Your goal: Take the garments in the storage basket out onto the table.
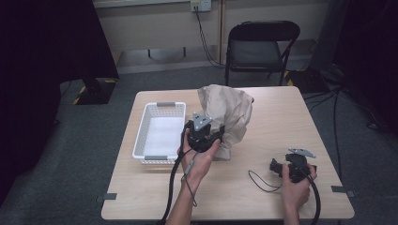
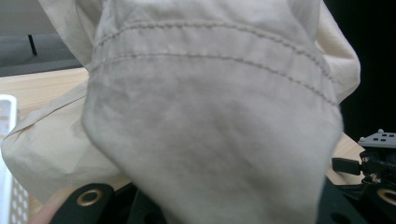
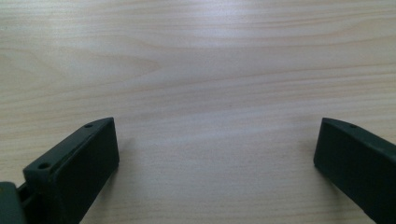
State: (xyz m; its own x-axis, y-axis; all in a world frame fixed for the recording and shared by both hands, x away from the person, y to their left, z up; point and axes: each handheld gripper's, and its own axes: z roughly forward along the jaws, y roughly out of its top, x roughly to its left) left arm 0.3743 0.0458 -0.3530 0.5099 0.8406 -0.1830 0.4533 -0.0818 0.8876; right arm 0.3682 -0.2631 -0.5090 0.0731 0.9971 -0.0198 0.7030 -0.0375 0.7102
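A crumpled beige cloth [image 1: 229, 111] with stitched seams stands bunched up in the middle of the wooden table [image 1: 234, 192]. My left gripper [image 1: 217, 137] is pressed into its near side and shut on a fold of it. In the left gripper view the cloth [image 2: 210, 116] hangs right in front of the camera and hides the jaws. My right gripper [image 1: 276, 167] rests low over the table's front right, apart from the cloth. In the right gripper view it [image 3: 217, 128] stands open, with bare wood between the two black jaws.
A white perforated basket [image 1: 141, 136] sits just left of the cloth, with nothing visible inside. A thin black cord loop [image 1: 260, 180] lies on the table near the right gripper. A black folding chair [image 1: 260, 47] stands behind the table.
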